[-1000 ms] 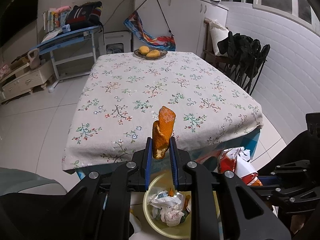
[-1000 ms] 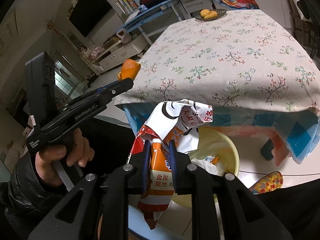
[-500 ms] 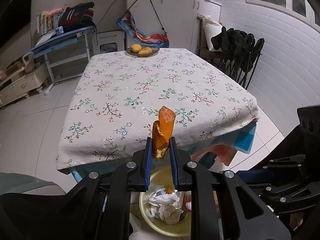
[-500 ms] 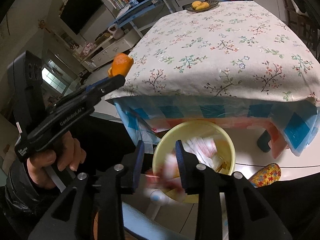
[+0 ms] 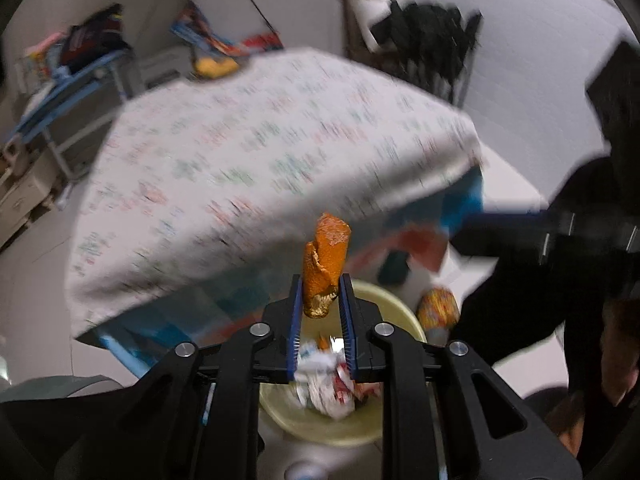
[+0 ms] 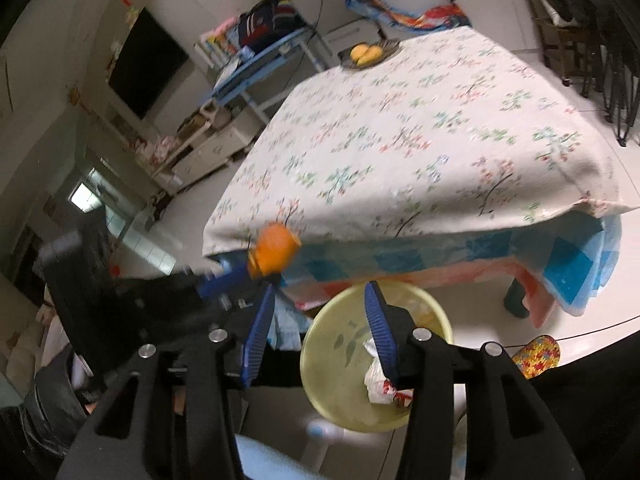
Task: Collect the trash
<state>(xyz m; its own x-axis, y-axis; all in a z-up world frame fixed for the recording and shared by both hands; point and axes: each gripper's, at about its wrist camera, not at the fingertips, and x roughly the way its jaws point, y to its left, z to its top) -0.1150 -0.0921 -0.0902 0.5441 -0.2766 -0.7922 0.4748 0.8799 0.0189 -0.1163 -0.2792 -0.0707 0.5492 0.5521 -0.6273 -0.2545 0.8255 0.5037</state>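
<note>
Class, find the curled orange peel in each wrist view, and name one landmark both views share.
Left wrist: curled orange peel at centre, pinched upright in the left gripper.
Right wrist: left of centre, at the table's near corner.
Shared landmark: round yellow plastic bin below the floral tablecloth.

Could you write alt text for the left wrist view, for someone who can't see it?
The left gripper pinches a curled orange peel above a yellow bin of crumpled wrappers. Behind, blurred, a table with a floral tablecloth.
</note>
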